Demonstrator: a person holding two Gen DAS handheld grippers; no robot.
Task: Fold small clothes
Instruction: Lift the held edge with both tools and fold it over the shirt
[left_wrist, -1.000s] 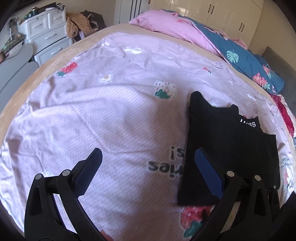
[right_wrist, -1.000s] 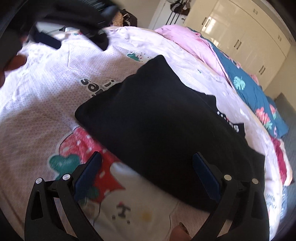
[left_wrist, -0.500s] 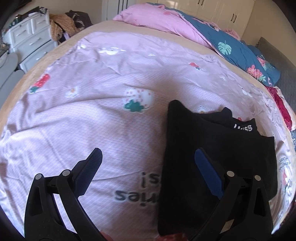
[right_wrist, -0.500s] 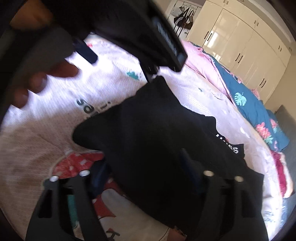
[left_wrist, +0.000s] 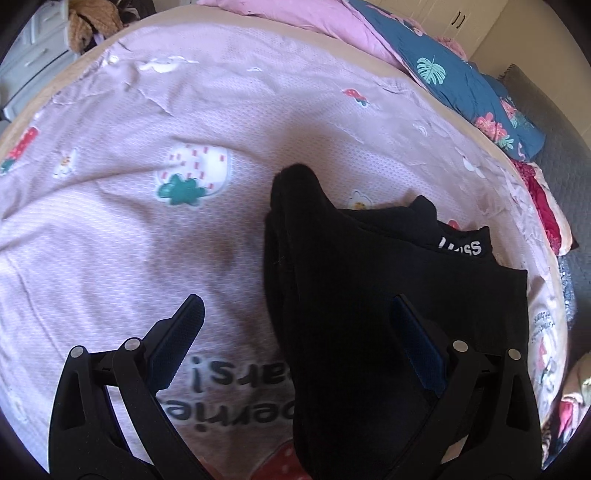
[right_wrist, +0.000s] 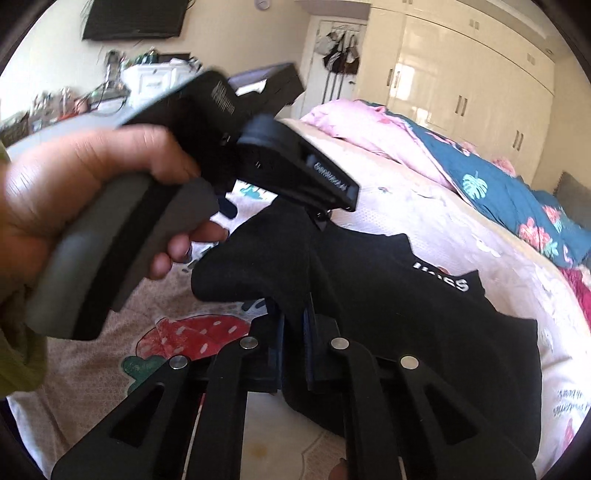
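Observation:
A black folded garment (left_wrist: 351, 258) with white lettering lies on the pink strawberry-print sheet (left_wrist: 147, 221). My left gripper (left_wrist: 295, 306) is open and hovers over the garment's left edge, one finger above the sheet and the other above the black cloth. In the right wrist view my right gripper (right_wrist: 293, 314) is shut on the near edge of the garment (right_wrist: 406, 314), and the pinched cloth rises in a peak. A hand (right_wrist: 85, 192) holding the left gripper fills the left of that view, just beyond the raised corner.
A pink duvet and a teal floral pillow (left_wrist: 461, 81) lie along the bed's far side. Red clothes (left_wrist: 546, 210) sit at the right edge. White drawers (left_wrist: 33, 55) stand at top left, and cream wardrobes (right_wrist: 461, 74) line the back wall.
The right jaws went from wide open to shut on the garment's near edge and lifted it. The left gripper moved over to the garment's left edge, staying open.

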